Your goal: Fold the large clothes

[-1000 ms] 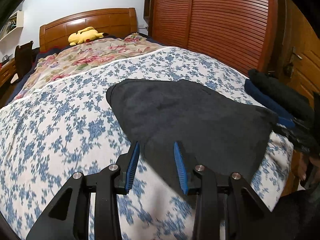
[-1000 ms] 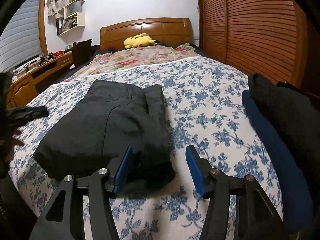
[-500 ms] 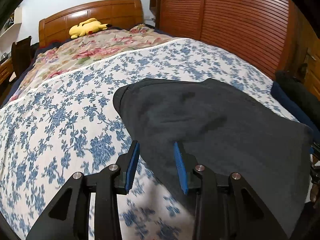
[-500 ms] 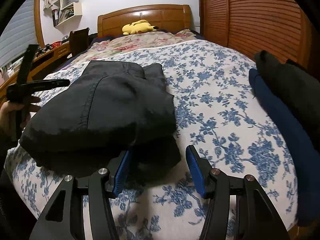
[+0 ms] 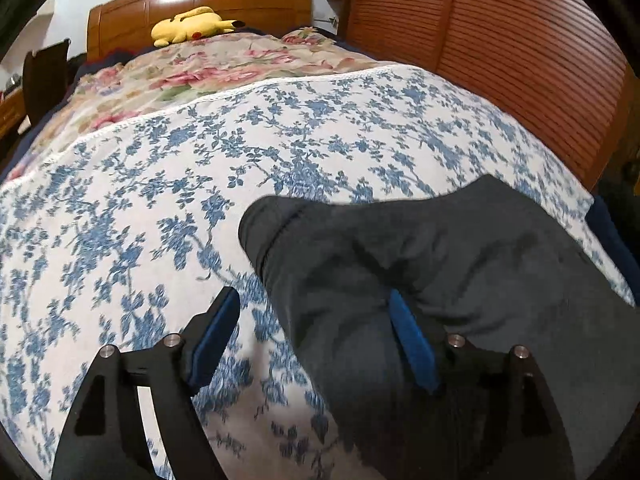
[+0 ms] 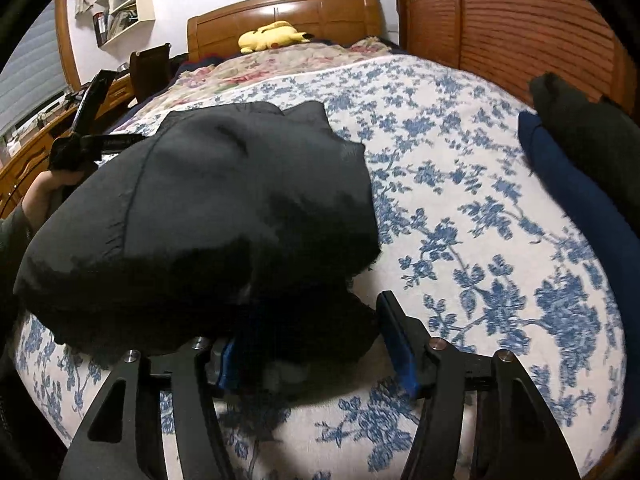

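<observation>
Both grippers wide open at the near hem of the dark garment [image 6: 224, 208].
Left gripper [image 5: 316, 320] and right gripper [image 6: 308, 344] straddle cloth at 6 o'clock (pinch every layer, lift evenly).

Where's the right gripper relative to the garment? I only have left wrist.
Observer: At the garment's near corner. The right gripper has its jaws open, with cloth between them.
Operator: Anything else on the bed that side?
Observer: A folded stack at the bed's right edge: a black piece on a navy one.
Operator: Left hand in sight there?
Observer: Yes, the left hand is at the garment's left edge.
</observation>
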